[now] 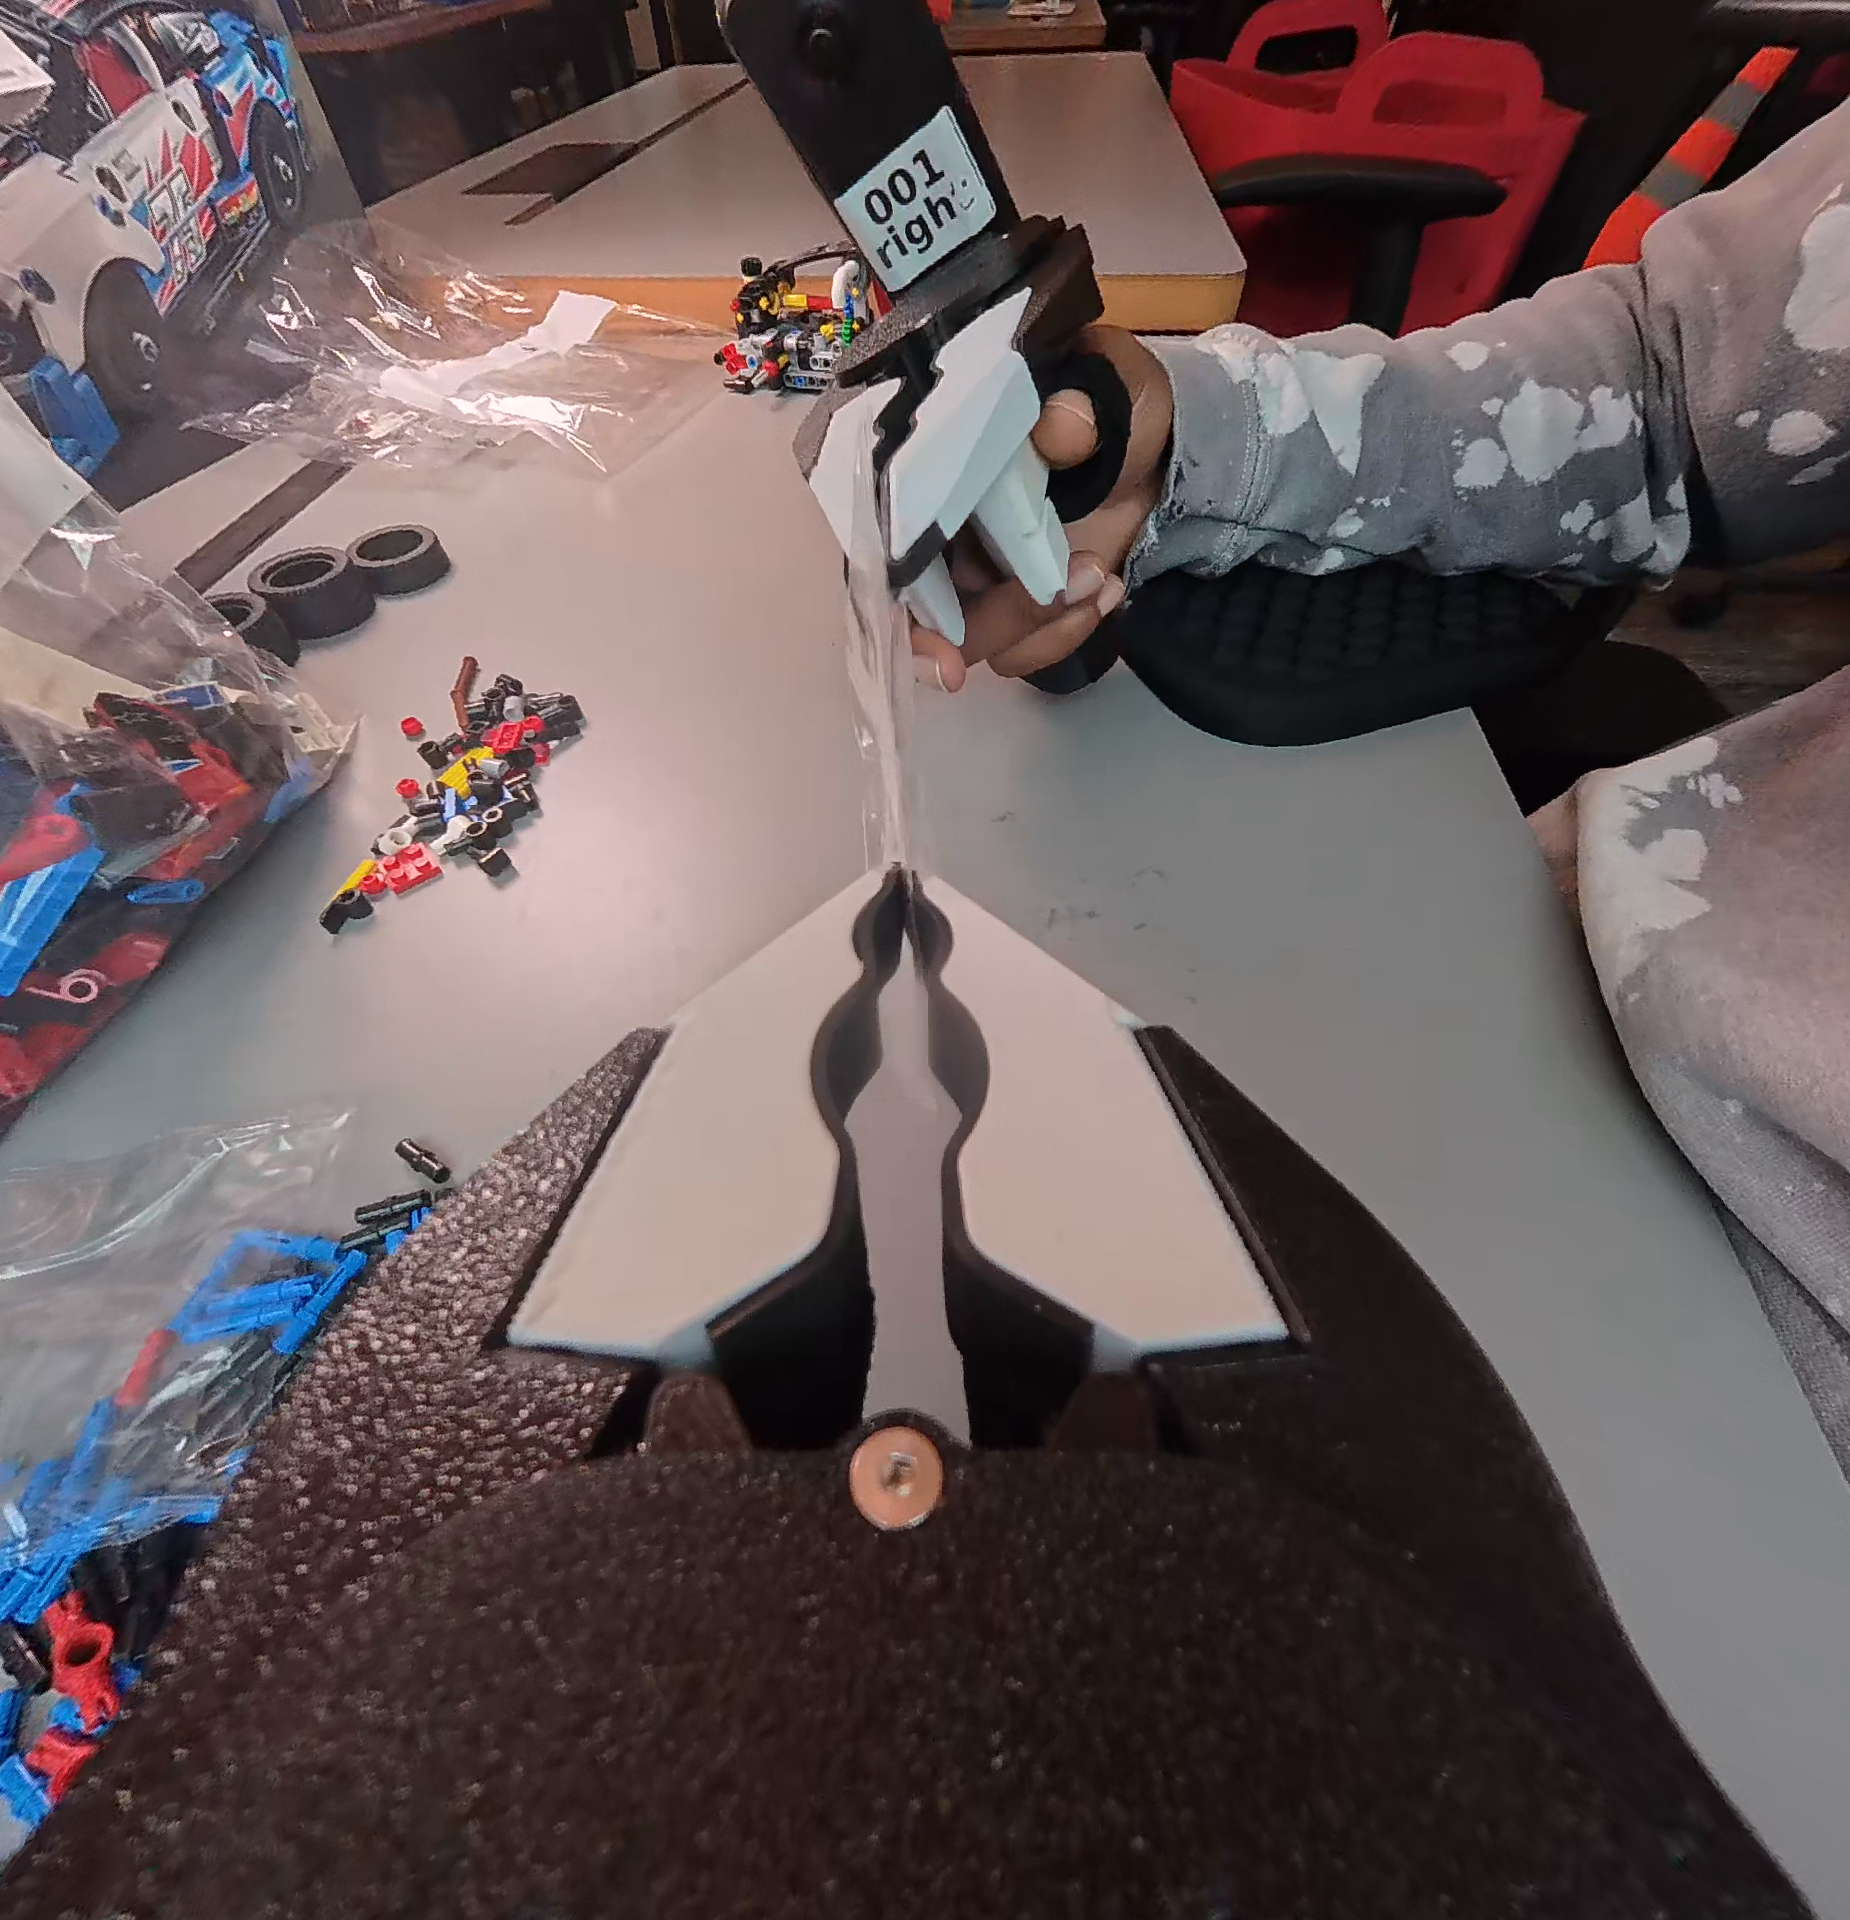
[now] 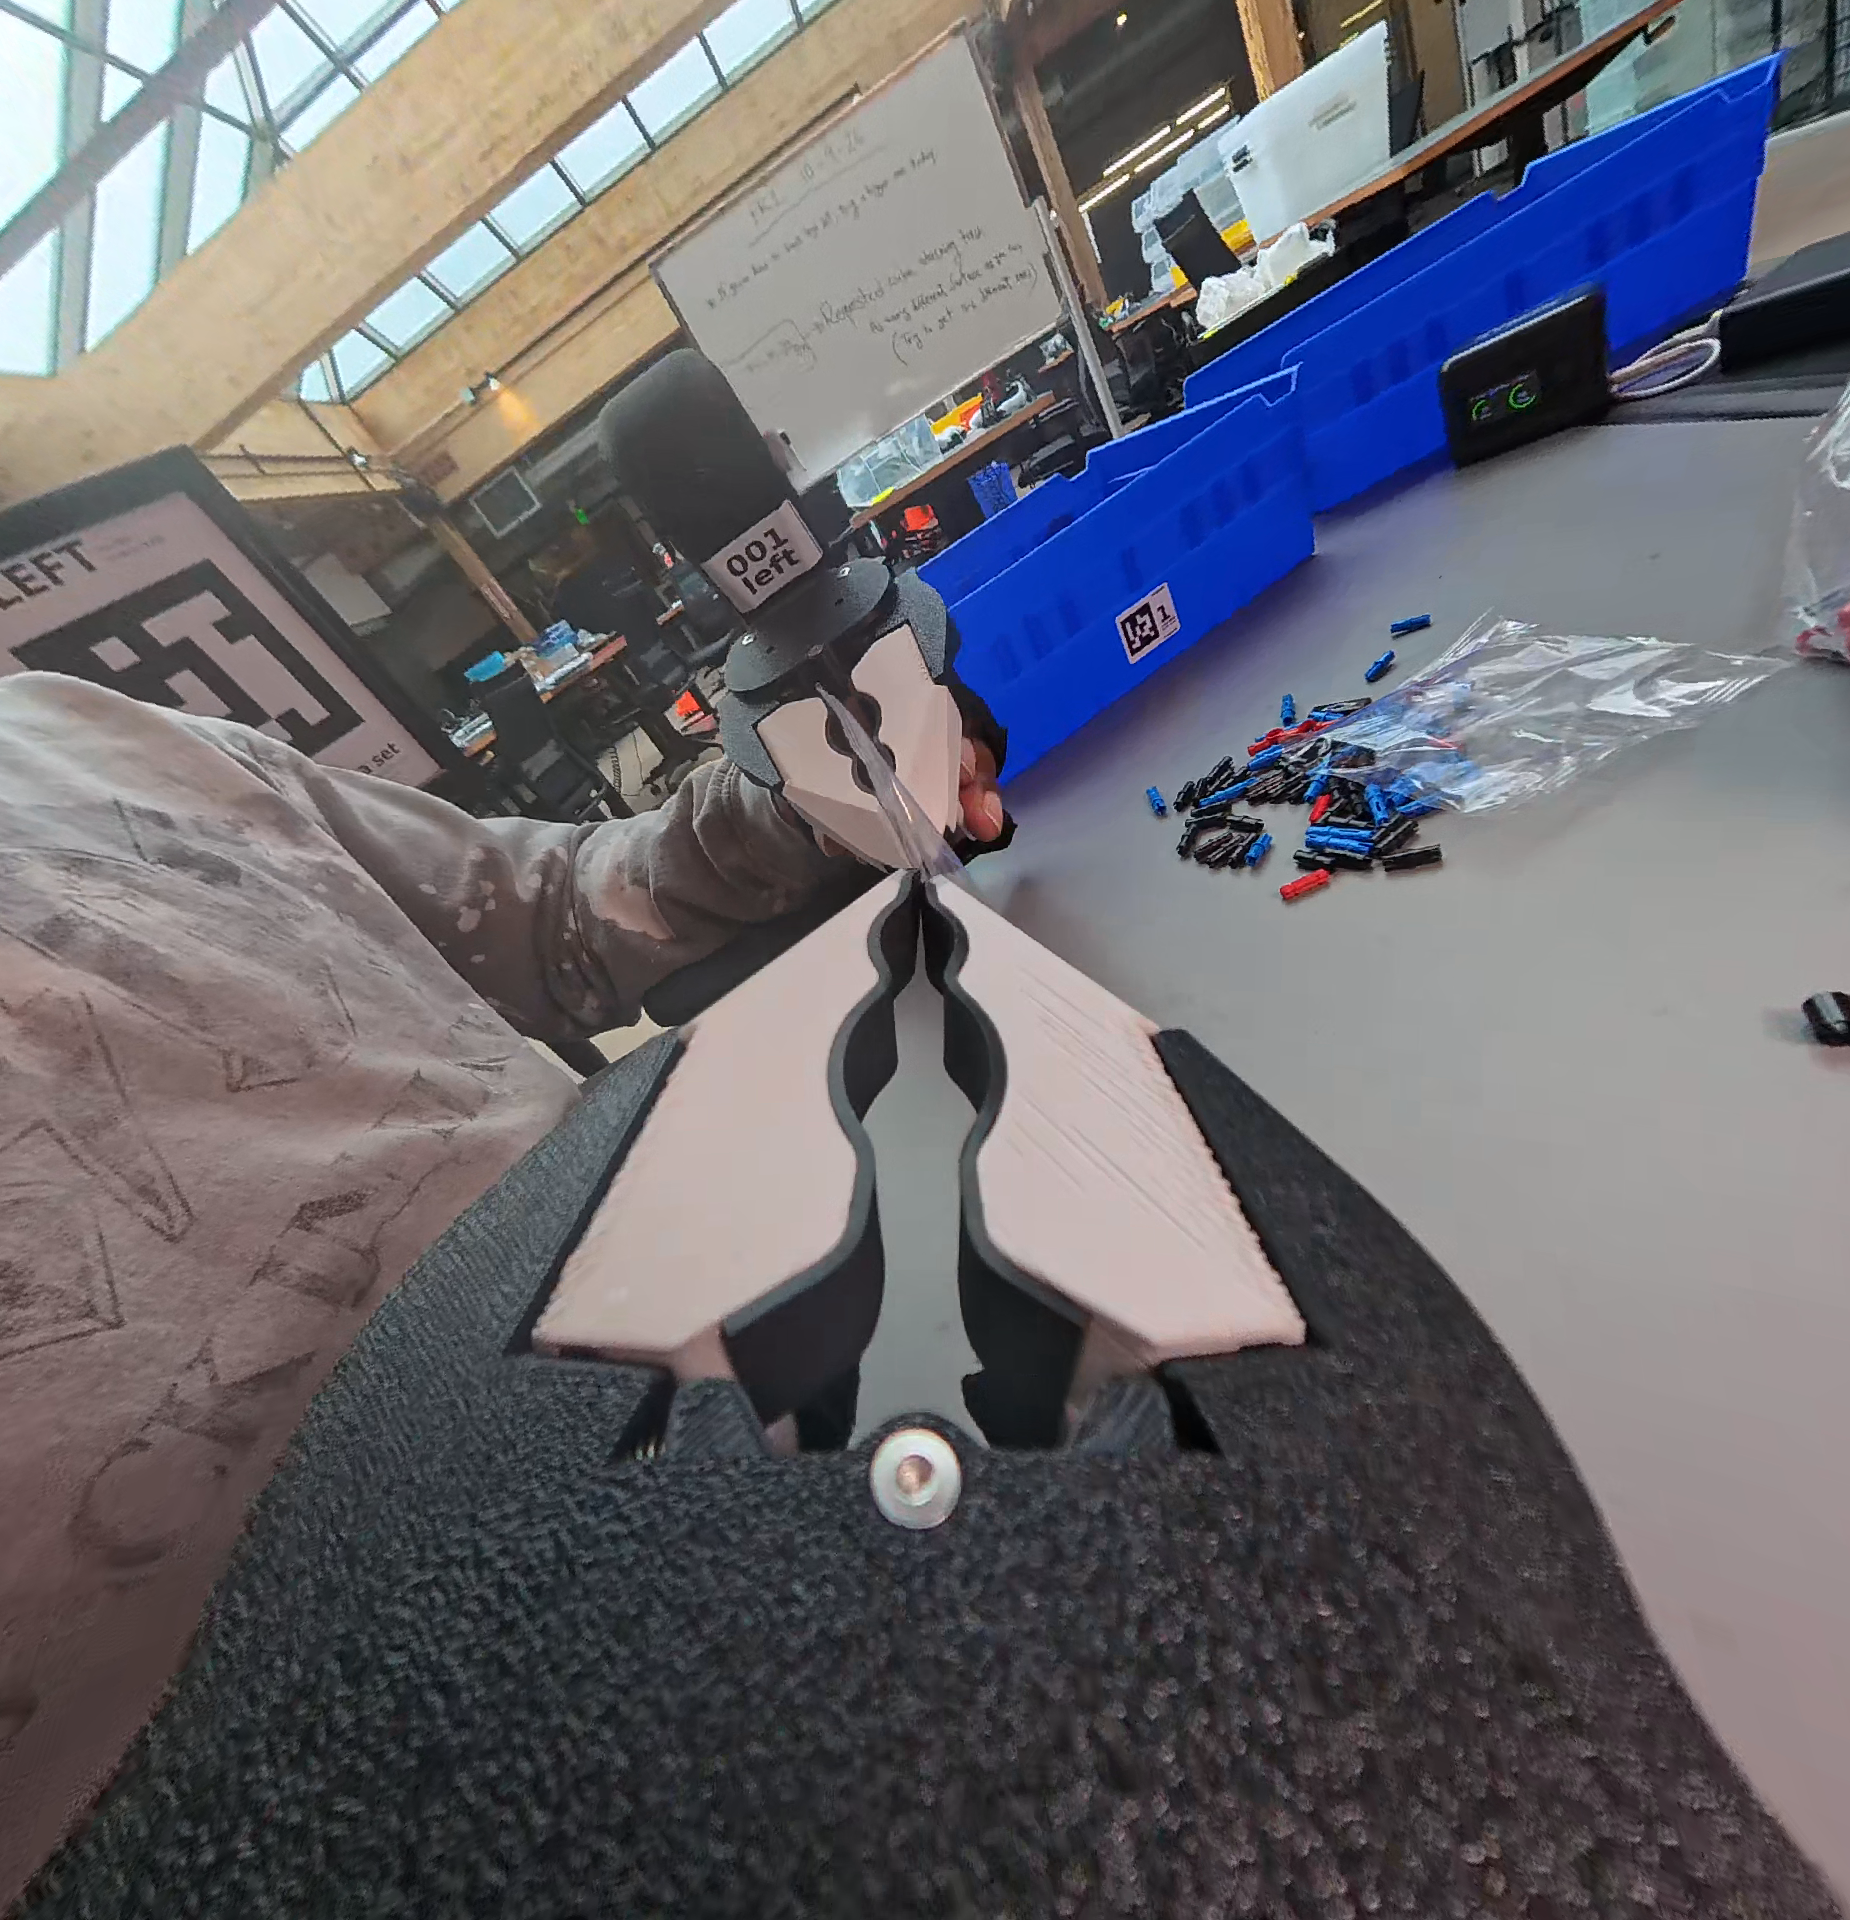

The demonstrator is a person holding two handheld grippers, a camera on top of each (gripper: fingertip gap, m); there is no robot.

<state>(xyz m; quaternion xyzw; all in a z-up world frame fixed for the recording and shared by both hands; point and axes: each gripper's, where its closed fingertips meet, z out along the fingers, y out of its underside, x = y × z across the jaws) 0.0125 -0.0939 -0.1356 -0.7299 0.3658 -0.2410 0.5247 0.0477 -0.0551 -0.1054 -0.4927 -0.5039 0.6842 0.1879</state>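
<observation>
A clear plastic strip (image 1: 885, 717) is stretched between both grippers above the grey table (image 1: 1264, 935). My left gripper (image 1: 905, 881) is shut on its near end. My right gripper (image 1: 885, 488), held in a hand with a grey sleeve, is shut on the far end. In the right wrist view the right gripper (image 2: 916, 885) pinches the same strip (image 2: 905, 816), which runs up into the shut left gripper (image 2: 890, 831) just ahead. The two sets of tips are close together there.
A pile of small bricks (image 1: 464, 790), black tyres (image 1: 329, 582), a bag of bricks (image 1: 90, 790), a bag of blue pins (image 1: 173, 1351) and a small part-built model (image 1: 796, 322) lie to the left. Blue bins (image 2: 1160, 582), loose pins (image 2: 1316, 800) and a clear bag (image 2: 1555, 696) lie beyond. Tip to tip, the grippers are about 7 cm apart.
</observation>
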